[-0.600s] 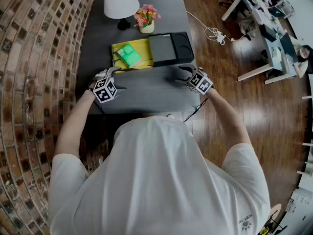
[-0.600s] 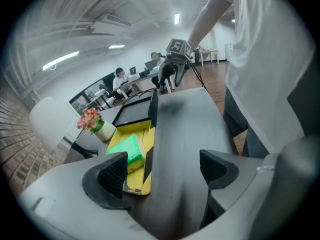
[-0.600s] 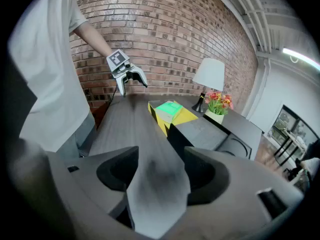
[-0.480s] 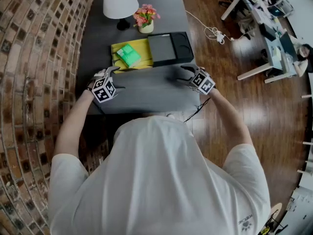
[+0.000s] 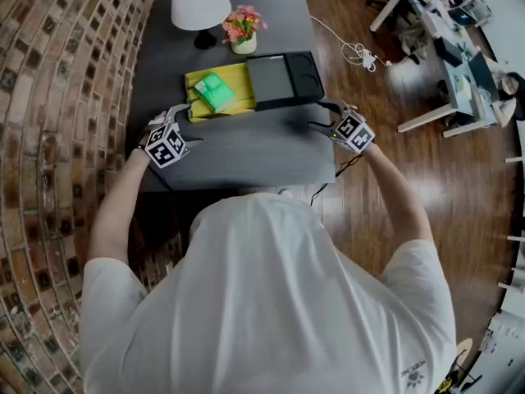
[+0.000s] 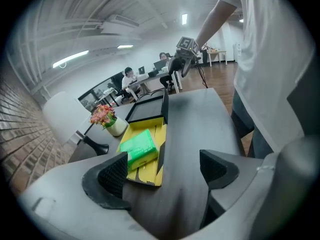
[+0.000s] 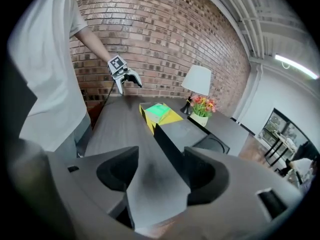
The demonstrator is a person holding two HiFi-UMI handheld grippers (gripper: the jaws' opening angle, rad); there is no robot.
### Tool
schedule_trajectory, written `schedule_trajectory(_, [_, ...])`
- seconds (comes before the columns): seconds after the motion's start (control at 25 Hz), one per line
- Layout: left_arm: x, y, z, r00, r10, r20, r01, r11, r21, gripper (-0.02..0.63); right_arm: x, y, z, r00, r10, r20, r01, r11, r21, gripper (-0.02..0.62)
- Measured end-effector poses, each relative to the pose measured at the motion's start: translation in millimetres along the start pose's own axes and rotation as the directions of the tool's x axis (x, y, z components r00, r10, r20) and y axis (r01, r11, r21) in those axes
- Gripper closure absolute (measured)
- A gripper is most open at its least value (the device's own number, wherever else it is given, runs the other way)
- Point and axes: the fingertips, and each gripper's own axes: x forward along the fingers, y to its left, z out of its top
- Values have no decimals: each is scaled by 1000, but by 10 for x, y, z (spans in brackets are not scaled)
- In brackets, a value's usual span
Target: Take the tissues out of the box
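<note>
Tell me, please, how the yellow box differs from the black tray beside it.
The yellow box holds a green tissue pack; the black tray holds nothing that shows. In the head view the yellow box lies left, toward the brick wall; the black tray lies right. Both are rectangular and lie flat, edge to edge, on the grey table.

An open-plan office: people seated at computer desks, strip ceiling lights, brick wall, wood floor.
</note>
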Motion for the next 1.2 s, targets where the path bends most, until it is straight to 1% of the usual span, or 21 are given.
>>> schedule_trajectory(0.08, [-27, 41, -25, 1000, 14, 2, -13, 1000, -17, 153, -15, -72, 10, 1000, -2, 3, 2, 1000, -19, 296])
schedule_trajectory(0.2, [-78, 88, -55, 999, 34, 5, -34, 999, -42, 153, -95, -108, 209, 1000, 6, -2, -6, 999, -38, 296])
schedule_trajectory(0.4, [-195, 157, -143, 998, 67, 10, -66, 995, -72, 152, -56, -228, 362, 999, 16, -35, -20, 993, -113, 298])
schedule_trajectory(0.64, [-413, 306, -272, 991, 133, 19, -130, 982, -134, 153, 67, -370, 656, 999, 47, -23, -50, 986, -161, 297])
schedule_trajectory(0.84, [-565, 316, -378, 985, 169, 13, -165, 972, -169, 153, 272, -350, 917, 995, 103, -19, -105, 971, -215, 296])
schedule_trajectory(1.04, [-697, 289, -403, 979, 203, 23, -194, 961, -197, 153, 508, -300, 1192, 984, 175, -12, -172, 951, -255, 296])
schedule_trajectory(1.12, [-743, 274, -395, 976, 215, 29, -205, 957, -204, 153, 617, -275, 1266, 979, 205, -14, -201, 940, -276, 296])
schedule_trajectory(1.2, [-782, 258, -378, 974, 226, 36, -213, 954, -209, 153, 716, -231, 1335, 970, 243, -25, -239, 921, -309, 296])
